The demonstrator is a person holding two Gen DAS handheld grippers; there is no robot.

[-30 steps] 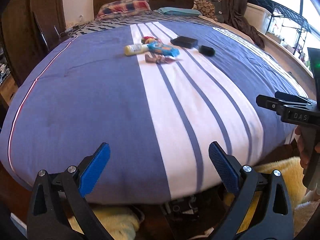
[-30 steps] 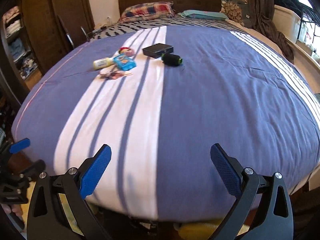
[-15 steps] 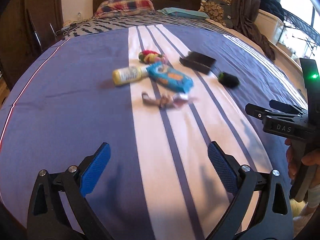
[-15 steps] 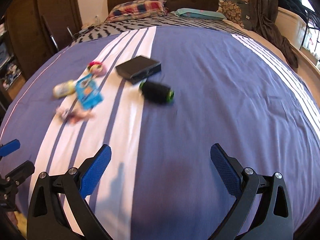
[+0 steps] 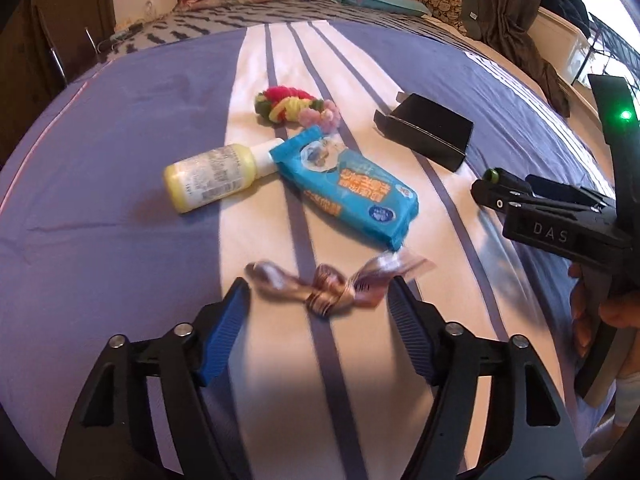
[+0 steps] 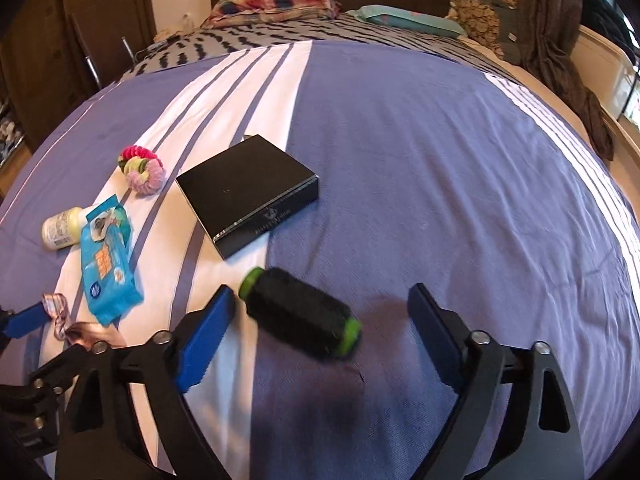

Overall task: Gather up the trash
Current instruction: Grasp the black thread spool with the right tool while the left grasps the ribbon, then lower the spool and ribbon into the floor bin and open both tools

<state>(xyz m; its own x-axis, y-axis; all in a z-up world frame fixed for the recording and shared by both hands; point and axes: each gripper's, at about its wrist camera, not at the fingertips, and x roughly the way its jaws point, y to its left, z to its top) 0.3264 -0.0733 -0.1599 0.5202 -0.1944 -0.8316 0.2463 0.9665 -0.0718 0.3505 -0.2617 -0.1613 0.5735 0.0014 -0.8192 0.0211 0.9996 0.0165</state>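
Observation:
A crumpled pinkish wrapper (image 5: 332,284) lies on the bed's white stripe, right between the tips of my open left gripper (image 5: 318,296); it also shows in the right wrist view (image 6: 80,330). A blue wipes packet (image 5: 346,188) and a yellow bottle (image 5: 212,174) lie just beyond it. A black thread spool with green ends (image 6: 300,318) lies between the open fingers of my right gripper (image 6: 320,312). The right gripper shows from the side in the left wrist view (image 5: 500,196). Neither gripper holds anything.
A black box (image 6: 248,188) lies behind the spool, also seen in the left wrist view (image 5: 428,132). Colourful hair ties (image 5: 294,108) lie further back. Pillows (image 6: 276,0) and the headboard stand at the far end. Dark curtains (image 6: 556,20) hang at right.
Both grippers have moved forward over the bed. The left one now brackets the wrapper and the right one now brackets the spool. Both stay open.

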